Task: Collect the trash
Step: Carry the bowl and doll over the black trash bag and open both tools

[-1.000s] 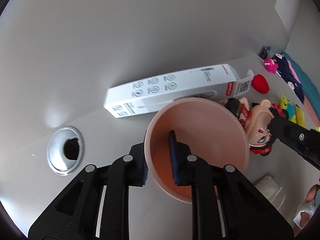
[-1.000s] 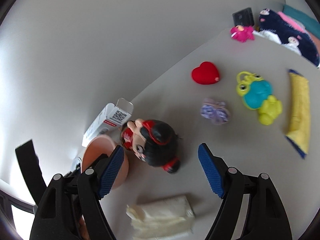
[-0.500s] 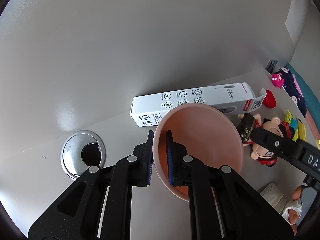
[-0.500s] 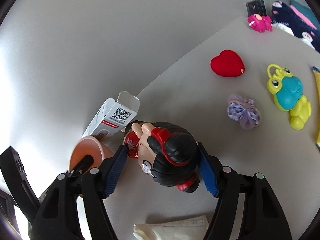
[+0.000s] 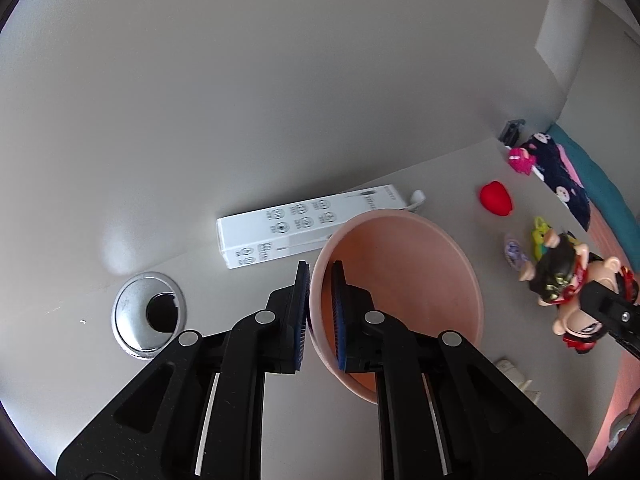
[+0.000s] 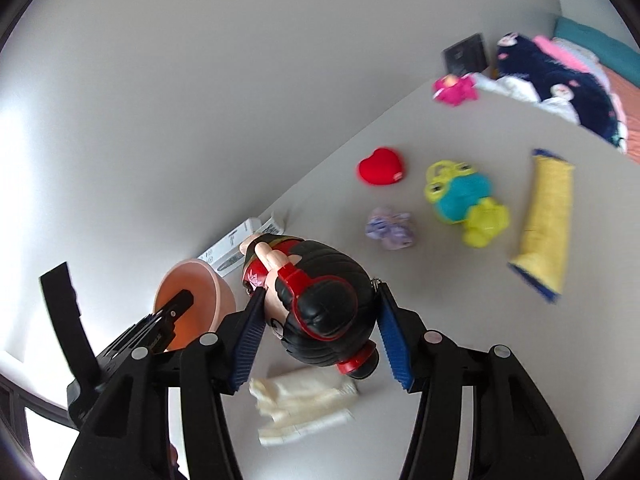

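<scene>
Right wrist: jaws closing on doll; left gripper clamps bowl.

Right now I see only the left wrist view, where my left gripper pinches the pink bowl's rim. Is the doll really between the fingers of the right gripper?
Observer: Yes. The right gripper has the doll by its black-haired head between the blue pads, and its jaws are closing on it.
Operator: What lies near the doll?
Observer: A crumpled white paper lies on the table, just below the doll in the right wrist view.
Operator: Anything else further right?
Observer: A yellow packet with blue ends lies flat beyond the frog toy.
</scene>
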Available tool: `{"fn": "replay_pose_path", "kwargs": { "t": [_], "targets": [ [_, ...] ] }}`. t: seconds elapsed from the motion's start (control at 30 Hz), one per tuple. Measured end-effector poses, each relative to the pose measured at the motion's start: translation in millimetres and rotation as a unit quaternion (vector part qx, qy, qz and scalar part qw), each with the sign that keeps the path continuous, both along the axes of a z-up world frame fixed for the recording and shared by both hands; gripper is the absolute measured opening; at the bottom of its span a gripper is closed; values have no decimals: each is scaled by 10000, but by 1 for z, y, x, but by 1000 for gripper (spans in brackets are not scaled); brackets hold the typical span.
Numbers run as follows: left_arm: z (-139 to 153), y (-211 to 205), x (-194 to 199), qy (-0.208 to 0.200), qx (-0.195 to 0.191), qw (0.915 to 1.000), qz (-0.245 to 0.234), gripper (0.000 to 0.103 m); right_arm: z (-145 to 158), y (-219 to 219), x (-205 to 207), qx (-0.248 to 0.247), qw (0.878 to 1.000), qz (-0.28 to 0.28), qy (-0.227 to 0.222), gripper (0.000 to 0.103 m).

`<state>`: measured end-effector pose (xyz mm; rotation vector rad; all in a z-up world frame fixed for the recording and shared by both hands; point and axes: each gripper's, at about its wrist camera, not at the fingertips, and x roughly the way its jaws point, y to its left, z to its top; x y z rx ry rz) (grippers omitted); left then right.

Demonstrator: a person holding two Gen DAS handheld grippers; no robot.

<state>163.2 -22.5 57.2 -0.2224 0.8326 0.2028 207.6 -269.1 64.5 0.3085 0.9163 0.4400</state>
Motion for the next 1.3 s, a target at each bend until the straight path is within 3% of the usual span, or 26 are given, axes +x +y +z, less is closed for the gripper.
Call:
{"fn": "replay_pose_path", "kwargs": {
  "t": [0.17,0.43,0.63,0.83,1.07,1.3],
  "targets": [
    [8,-36,-6,-96,-15,9991,-416,11,19,-48,-21,-24,9994,-307,-164,56],
    [15,-137,-25,-141,84,9917,-1279,11,39,-137,-65,57,9956,-865,-342,56],
    [33,-234,-46,-279,190,9748,-2204,11,46,-206,-99,56,9900,-1341,-442,56],
    [37,-310,-62,-234,110,9603,-2778,11,47,-267,-133,-84,9835,-1734,-500,56],
    [29,-378,-78,-90,128,9406,-3392,11,42,-327,-161,-248,9740,-2204,-469,56],
    [13,-453,-86,146,238,9153,-4019,11,36,-384,-185,-368,9599,-2748,-411,56]
  ]
}}
